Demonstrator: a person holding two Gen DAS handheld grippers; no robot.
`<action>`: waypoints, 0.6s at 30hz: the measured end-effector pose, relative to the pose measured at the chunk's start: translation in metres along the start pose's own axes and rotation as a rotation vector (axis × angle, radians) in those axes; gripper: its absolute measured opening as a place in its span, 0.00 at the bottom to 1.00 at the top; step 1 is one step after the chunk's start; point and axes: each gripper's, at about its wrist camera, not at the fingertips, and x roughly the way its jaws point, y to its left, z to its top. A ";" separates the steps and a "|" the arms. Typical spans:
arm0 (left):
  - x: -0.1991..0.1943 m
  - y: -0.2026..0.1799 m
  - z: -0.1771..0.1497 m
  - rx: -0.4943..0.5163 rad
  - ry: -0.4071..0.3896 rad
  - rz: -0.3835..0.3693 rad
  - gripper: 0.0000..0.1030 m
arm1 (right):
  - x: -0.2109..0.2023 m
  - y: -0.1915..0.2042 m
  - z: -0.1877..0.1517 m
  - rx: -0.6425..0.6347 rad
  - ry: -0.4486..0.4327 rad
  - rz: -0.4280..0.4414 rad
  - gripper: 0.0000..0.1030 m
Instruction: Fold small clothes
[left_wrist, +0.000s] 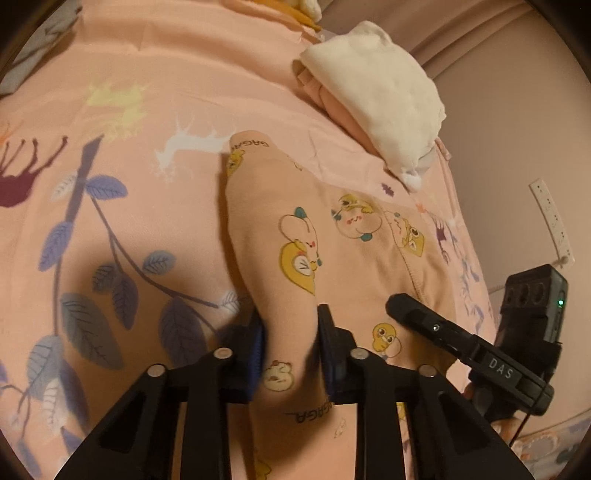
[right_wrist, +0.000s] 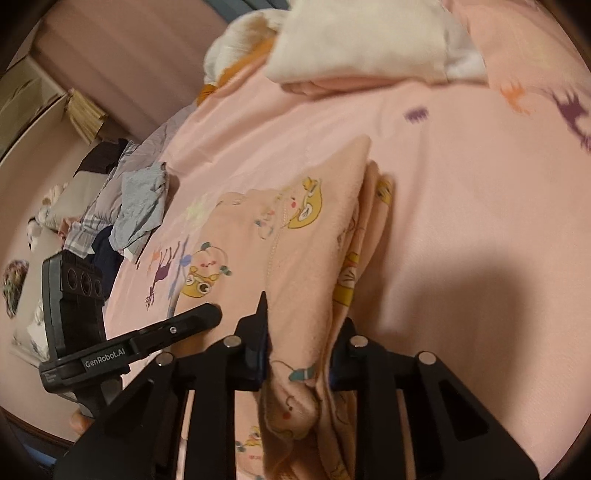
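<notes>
A small peach garment printed with yellow cartoon animals (left_wrist: 295, 236) lies on a pink bedsheet (left_wrist: 129, 110). My left gripper (left_wrist: 290, 354) is shut on a bunched fold of it near the lower edge. The right gripper's black body (left_wrist: 461, 339) shows at the right of the left wrist view. In the right wrist view the same garment (right_wrist: 295, 251) lies partly folded, and my right gripper (right_wrist: 299, 365) is shut on its stacked layers. The left gripper's body (right_wrist: 122, 339) shows at the left there.
A stack of folded clothes topped with a white piece (left_wrist: 380, 99) sits at the far side of the bed, also in the right wrist view (right_wrist: 362, 44). A heap of grey and blue clothes (right_wrist: 136, 206) lies at the bed's left edge. A white power strip (left_wrist: 550, 218) hangs on the wall.
</notes>
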 end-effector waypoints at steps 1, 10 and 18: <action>-0.005 -0.003 0.000 0.011 -0.010 0.005 0.22 | -0.002 0.003 0.001 -0.011 -0.008 0.000 0.22; -0.048 -0.023 0.000 0.104 -0.099 0.073 0.22 | -0.013 0.046 0.005 -0.106 -0.042 0.015 0.22; -0.075 -0.008 0.000 0.082 -0.141 0.105 0.22 | -0.005 0.078 0.006 -0.154 -0.043 0.052 0.22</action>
